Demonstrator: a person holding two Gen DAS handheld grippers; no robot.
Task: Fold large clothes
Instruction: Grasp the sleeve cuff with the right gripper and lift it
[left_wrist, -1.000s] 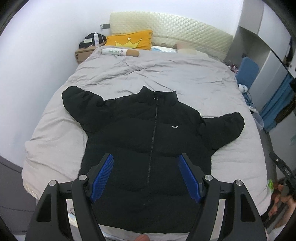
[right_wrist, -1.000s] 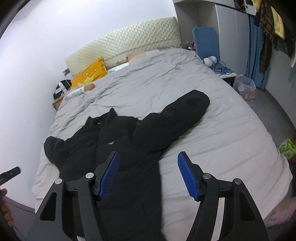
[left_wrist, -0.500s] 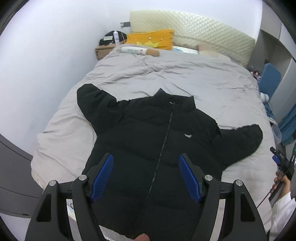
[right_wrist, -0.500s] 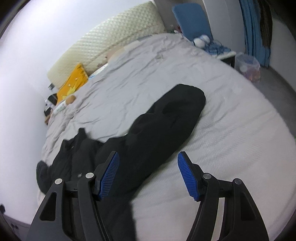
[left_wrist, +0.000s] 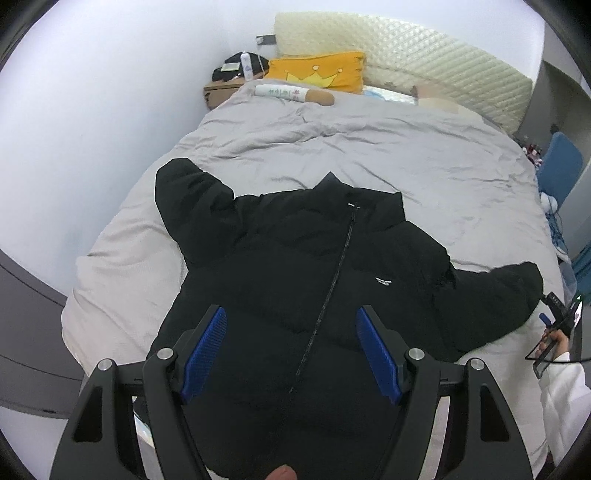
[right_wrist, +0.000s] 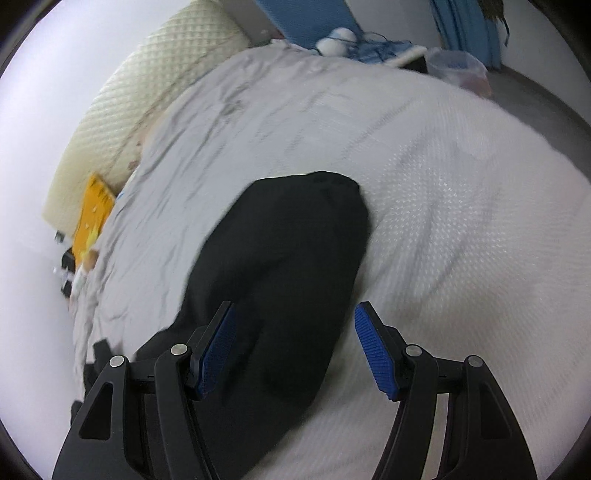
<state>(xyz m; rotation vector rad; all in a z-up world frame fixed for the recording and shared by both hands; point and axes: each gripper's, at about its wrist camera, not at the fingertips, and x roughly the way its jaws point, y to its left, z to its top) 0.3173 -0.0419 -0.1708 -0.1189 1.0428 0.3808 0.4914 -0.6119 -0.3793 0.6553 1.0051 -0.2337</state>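
On the grey bed (left_wrist: 406, 155) the black jacket (left_wrist: 295, 266) lies front up, sleeves spread. Left gripper (left_wrist: 291, 350) angled down over its hem, jaws apart, empty; right gripper (right_wrist: 291, 350) tilted down over one sleeve (right_wrist: 288, 258), jaws apart, gripping nothing

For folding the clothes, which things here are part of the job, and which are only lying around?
Part of the job:
- black jacket, spread flat
- bed under it
- left gripper and right gripper, both open

Lying around:
- yellow pillow
- white bottle
- blue chair
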